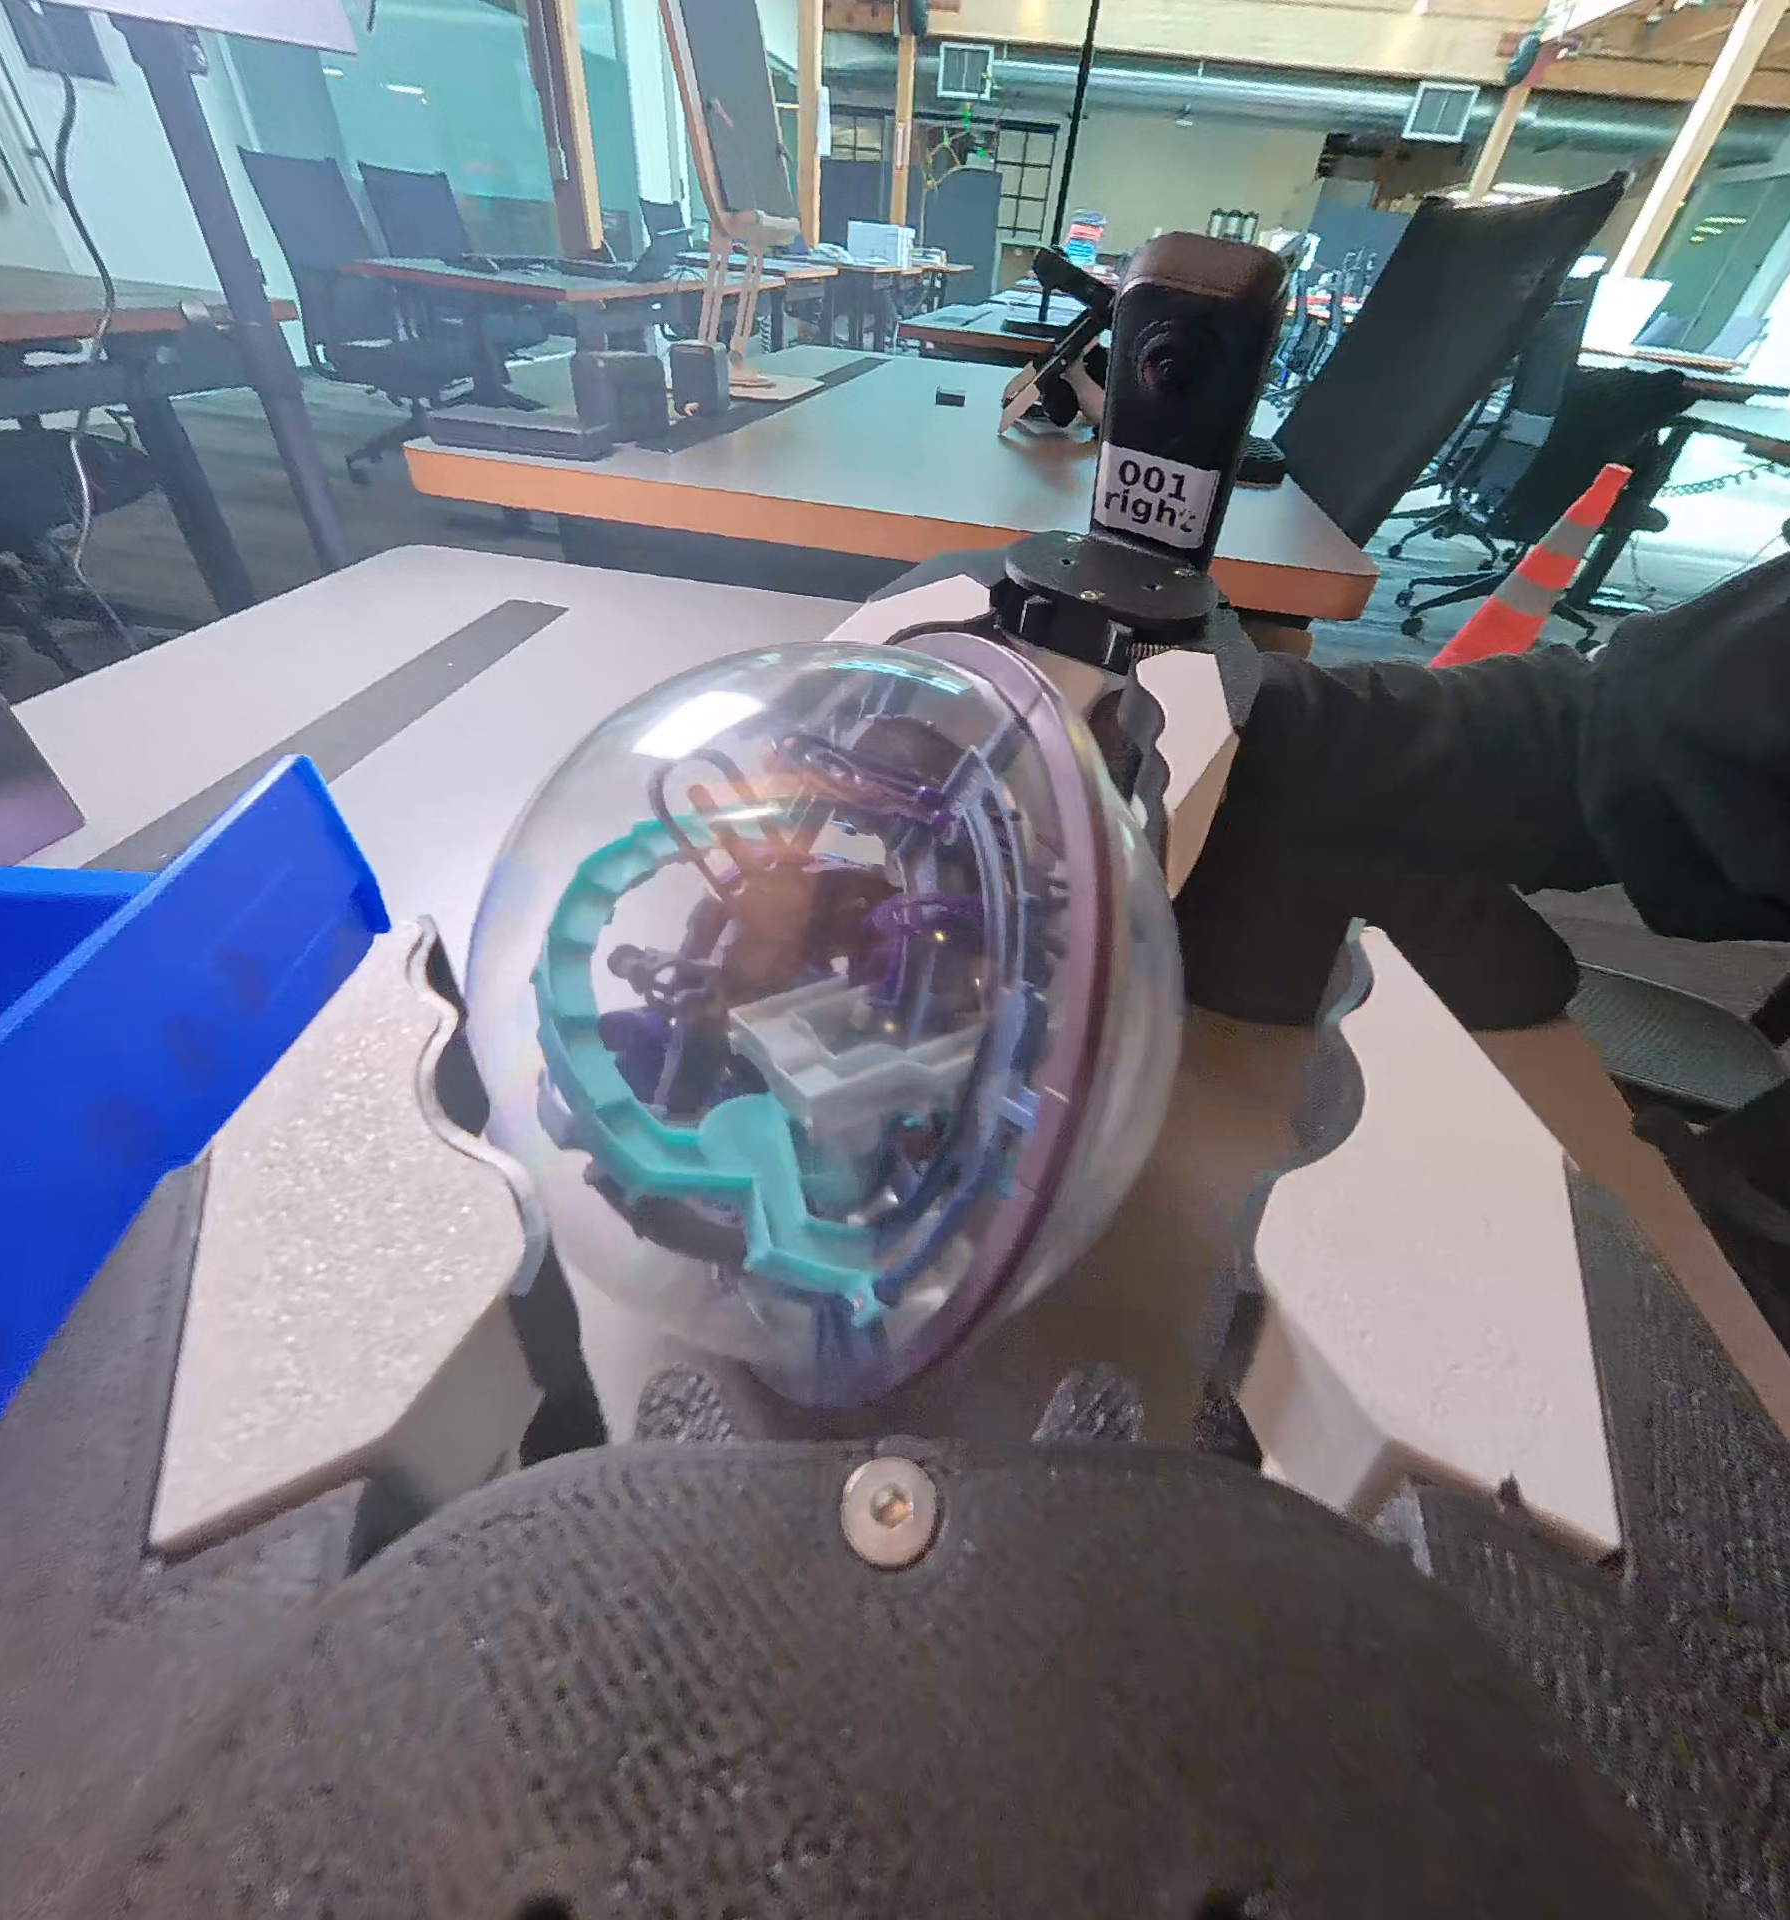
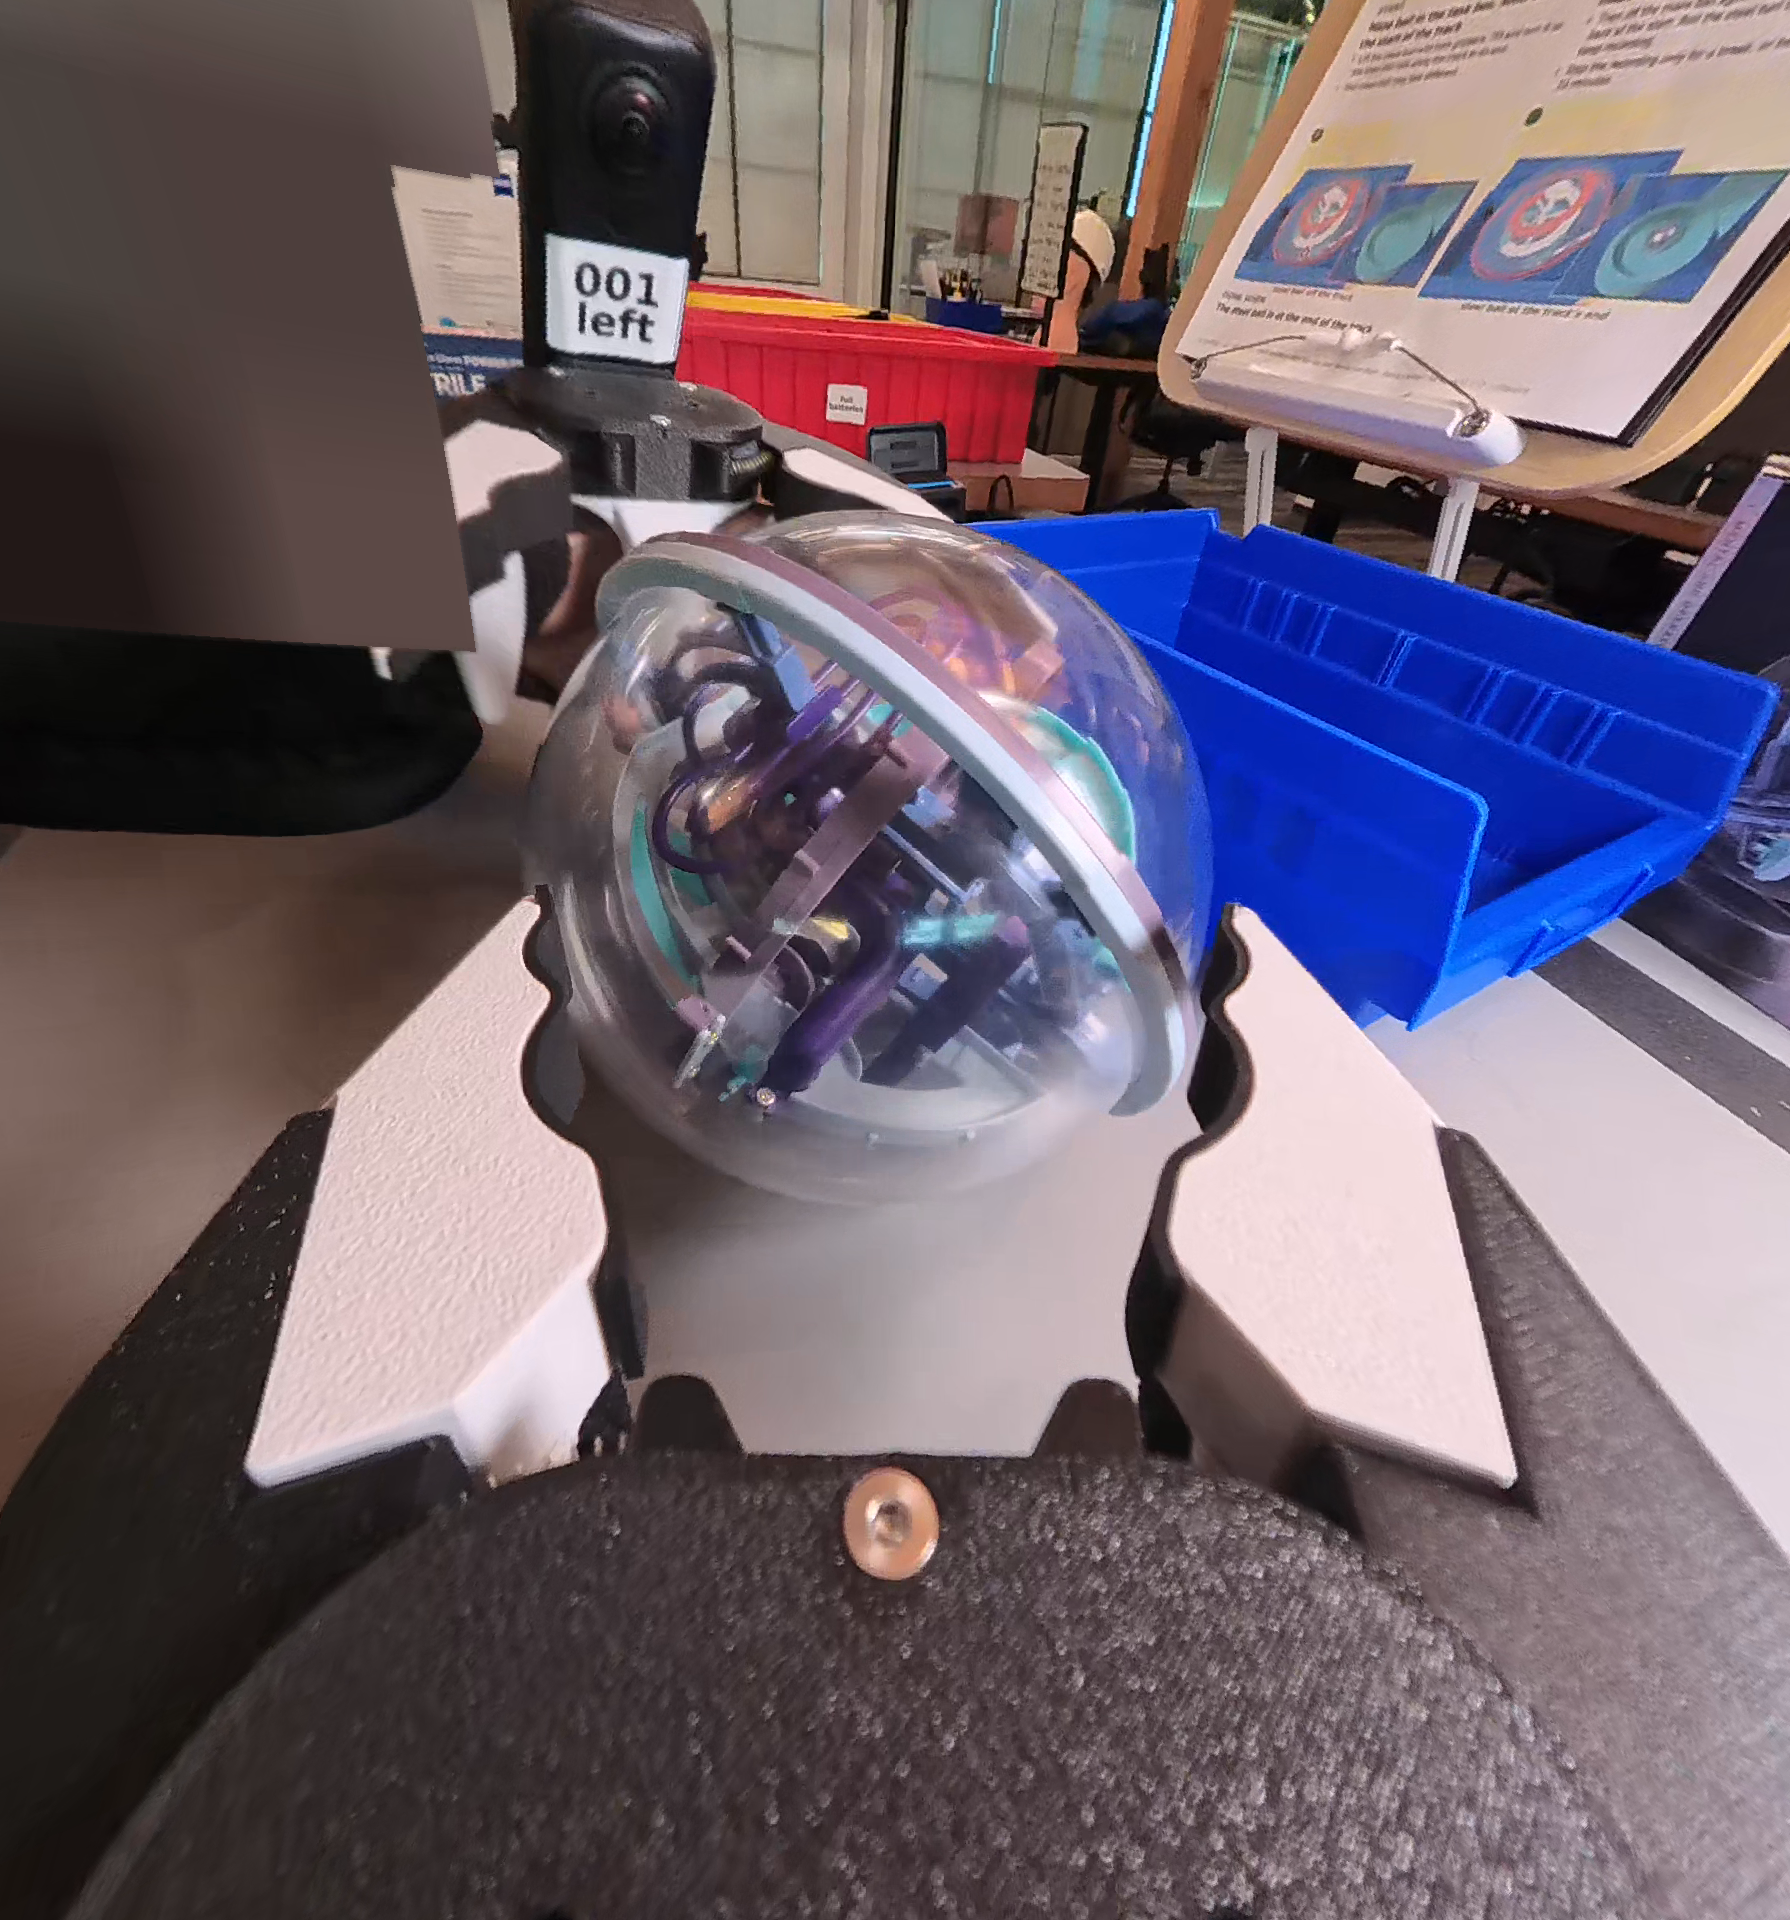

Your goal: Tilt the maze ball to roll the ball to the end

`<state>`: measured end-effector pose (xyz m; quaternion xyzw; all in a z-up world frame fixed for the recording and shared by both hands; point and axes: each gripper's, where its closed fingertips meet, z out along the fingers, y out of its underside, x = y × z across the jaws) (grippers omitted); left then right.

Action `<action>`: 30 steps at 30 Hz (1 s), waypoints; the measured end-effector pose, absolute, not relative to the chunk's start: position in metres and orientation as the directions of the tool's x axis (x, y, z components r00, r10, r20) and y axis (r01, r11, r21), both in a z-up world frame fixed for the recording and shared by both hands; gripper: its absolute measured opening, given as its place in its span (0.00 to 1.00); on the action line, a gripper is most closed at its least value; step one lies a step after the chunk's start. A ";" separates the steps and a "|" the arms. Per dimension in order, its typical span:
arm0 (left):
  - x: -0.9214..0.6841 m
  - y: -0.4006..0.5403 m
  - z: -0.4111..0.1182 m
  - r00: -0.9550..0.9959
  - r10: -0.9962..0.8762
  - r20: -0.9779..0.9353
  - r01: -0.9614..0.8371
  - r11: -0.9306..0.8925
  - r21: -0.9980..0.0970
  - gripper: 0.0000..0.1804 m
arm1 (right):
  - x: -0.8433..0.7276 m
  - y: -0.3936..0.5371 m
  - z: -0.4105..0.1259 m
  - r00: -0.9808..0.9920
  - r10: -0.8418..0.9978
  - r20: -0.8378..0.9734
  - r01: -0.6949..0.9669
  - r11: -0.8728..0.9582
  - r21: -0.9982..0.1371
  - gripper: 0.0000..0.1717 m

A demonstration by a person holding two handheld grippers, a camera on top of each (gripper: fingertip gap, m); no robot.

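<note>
The maze ball [image 1: 818, 1029] is a clear sphere with teal, purple and grey tracks and a pale rim band, and it is tilted. In the right wrist view the maze ball [image 2: 870, 852] sits between my right gripper's [image 2: 886, 914] fingers, with both wavy dark pads [image 2: 548, 997] against its sides. In the left wrist view my left gripper [image 1: 896, 940] stands wide around the ball. Its left finger [image 1: 351, 1143] touches the shell, and a gap shows between the ball and its right finger [image 1: 1410, 1299]. I cannot make out the small steel ball inside.
A blue bin [image 1: 91, 1039] stands close beside the ball [image 2: 1442, 779]. Behind it are a sheet on a wooden stand [image 2: 1493, 208] and a red bin [image 2: 849, 374]. A gloved hand [image 1: 1442, 810] holds the right gripper. An orange cone [image 1: 1535, 582] and office chairs stand beyond the table.
</note>
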<state>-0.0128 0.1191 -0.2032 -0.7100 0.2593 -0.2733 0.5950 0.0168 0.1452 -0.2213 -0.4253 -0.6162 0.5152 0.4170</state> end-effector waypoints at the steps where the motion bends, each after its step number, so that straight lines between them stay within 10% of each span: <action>1: -0.017 0.116 -0.202 0.718 -0.691 0.080 -0.044 -0.160 -0.986 0.87 | 0.017 0.145 -0.222 -0.291 0.954 0.070 0.098 0.102 -0.990 0.69; 10: -0.018 0.129 -0.272 0.777 -0.613 0.142 -0.134 -0.381 -0.915 0.85 | 0.019 0.152 -0.229 -0.295 0.955 0.023 0.114 0.059 -0.992 0.68; 21: -0.025 0.128 -0.241 0.799 -0.595 0.085 -0.104 -0.277 -0.955 0.81 | 0.017 0.146 -0.259 -0.336 0.927 -0.165 0.293 -0.064 -0.954 0.67; 30: -0.026 0.144 -0.229 0.756 -0.612 0.230 0.027 -0.322 -0.946 0.79 | 0.012 0.155 -0.248 -0.255 0.967 0.029 0.207 0.084 -0.975 0.72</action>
